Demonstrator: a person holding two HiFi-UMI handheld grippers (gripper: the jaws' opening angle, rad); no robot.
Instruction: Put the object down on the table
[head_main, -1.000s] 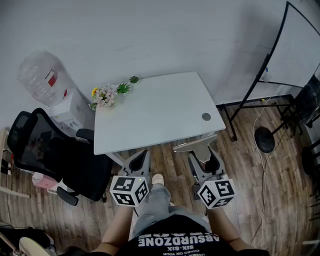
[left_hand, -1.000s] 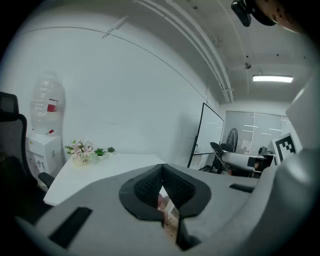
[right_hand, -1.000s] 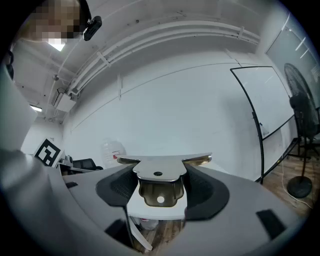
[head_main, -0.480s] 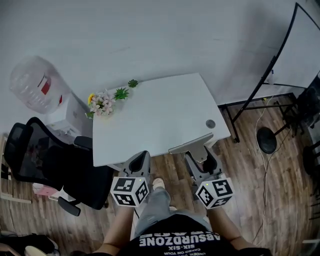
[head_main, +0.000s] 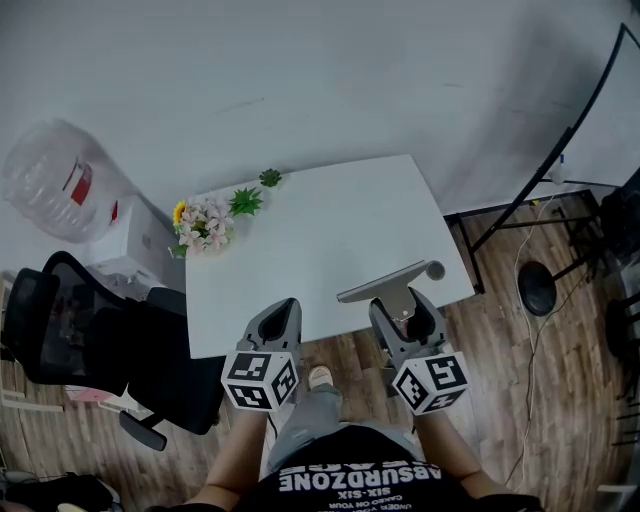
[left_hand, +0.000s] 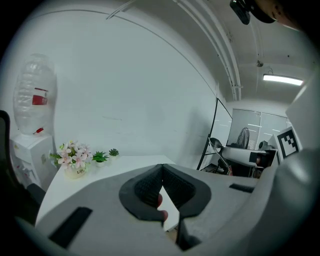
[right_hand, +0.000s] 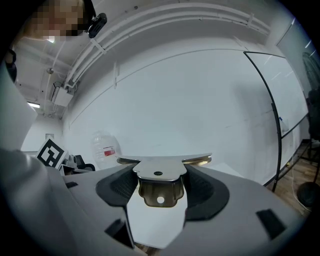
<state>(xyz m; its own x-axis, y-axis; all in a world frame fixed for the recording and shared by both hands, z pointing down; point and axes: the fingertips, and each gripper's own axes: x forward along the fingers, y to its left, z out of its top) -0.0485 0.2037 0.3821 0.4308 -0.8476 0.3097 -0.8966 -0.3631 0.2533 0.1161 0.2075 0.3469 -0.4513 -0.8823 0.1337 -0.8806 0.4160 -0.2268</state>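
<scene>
My right gripper (head_main: 402, 312) is shut on a flat metal scraper (head_main: 383, 284) with a wide blade. The blade hangs level over the front right edge of the white table (head_main: 320, 230). In the right gripper view the scraper (right_hand: 159, 175) sits clamped between the dark pads, its tab with a small hole hanging below, and the gripper (right_hand: 159, 184) points at the far wall. My left gripper (head_main: 282, 310) is at the table's front edge, left of the scraper. Its jaws (left_hand: 161, 169) are shut with nothing between them.
A pot of pink flowers (head_main: 203, 222) and two small green plants (head_main: 246, 200) stand at the table's back left corner. A cable hole (head_main: 435, 270) is near the front right corner. A water dispenser (head_main: 50, 185) and black office chair (head_main: 90, 330) are to the left, a whiteboard stand (head_main: 590, 110) to the right.
Both grippers and the head view have moved forward toward the table. The scraper blade, earlier short of the table's front edge, now reaches over it.
</scene>
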